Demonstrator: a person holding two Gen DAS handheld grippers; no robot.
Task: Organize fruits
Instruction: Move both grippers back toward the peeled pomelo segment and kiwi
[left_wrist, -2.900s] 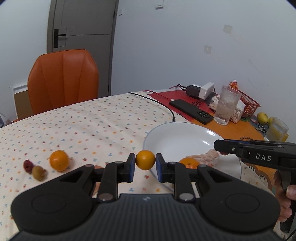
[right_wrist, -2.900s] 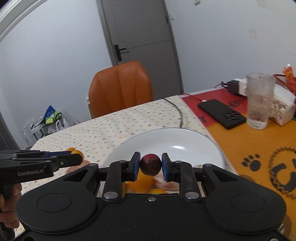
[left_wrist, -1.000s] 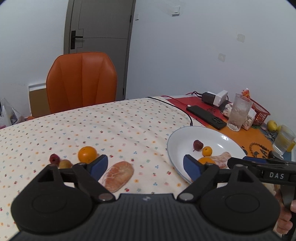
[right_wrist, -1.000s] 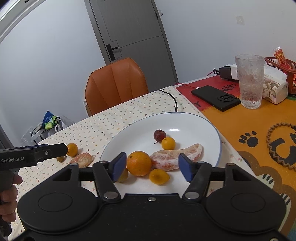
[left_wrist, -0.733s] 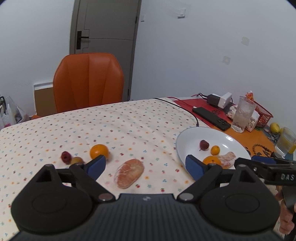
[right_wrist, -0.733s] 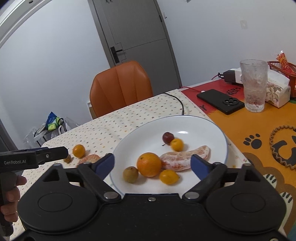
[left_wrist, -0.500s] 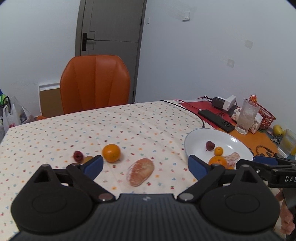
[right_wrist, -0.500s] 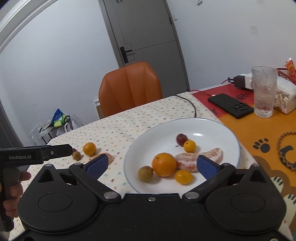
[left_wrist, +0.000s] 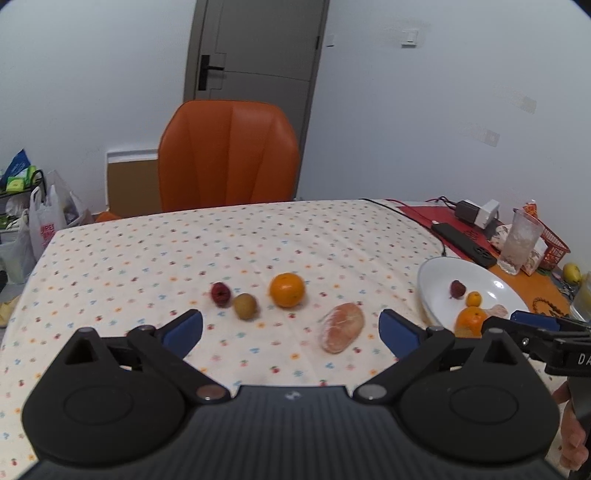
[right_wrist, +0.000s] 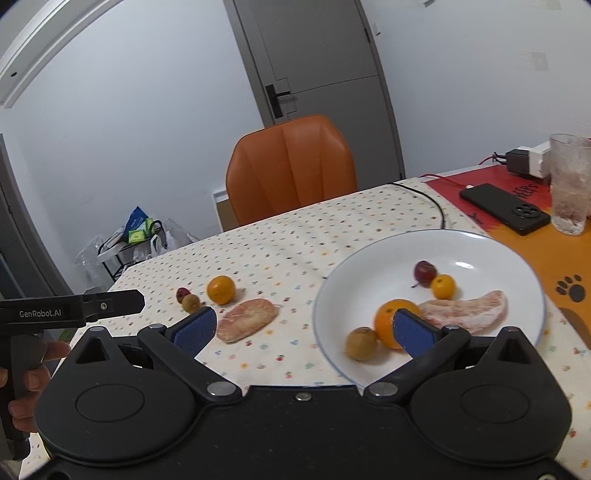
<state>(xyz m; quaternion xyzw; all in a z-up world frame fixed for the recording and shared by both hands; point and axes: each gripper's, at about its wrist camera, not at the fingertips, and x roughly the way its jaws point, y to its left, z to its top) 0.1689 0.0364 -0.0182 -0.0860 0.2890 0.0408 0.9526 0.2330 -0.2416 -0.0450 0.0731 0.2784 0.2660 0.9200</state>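
A white plate (right_wrist: 388, 258) holds a dark red fruit (right_wrist: 424, 271), a small orange (right_wrist: 442, 287), a big orange (right_wrist: 386, 319), a brown kiwi (right_wrist: 361, 343) and a peeled pomelo segment (right_wrist: 469, 310). My right gripper (right_wrist: 306, 329) hangs open and empty before the plate's near left rim. Left of the plate (left_wrist: 436, 280), the spotted cloth carries a red fruit (left_wrist: 221, 293), a kiwi (left_wrist: 245, 305), an orange (left_wrist: 287, 290) and a pomelo segment (left_wrist: 342, 326). My left gripper (left_wrist: 291, 332) is open and empty, just short of these.
An orange chair (left_wrist: 227, 155) stands behind the table. At the right are a black phone (right_wrist: 506, 212), a frosted glass (right_wrist: 570, 182), a charger with cable (left_wrist: 476, 212) and a red basket (left_wrist: 552, 249). Bags (left_wrist: 44, 221) sit on the floor at the left.
Both grippers let go of their fruit, a small orange and a dark red fruit, which now lie in the plate. Both jaws spread wide and both grippers drew back from the plate.
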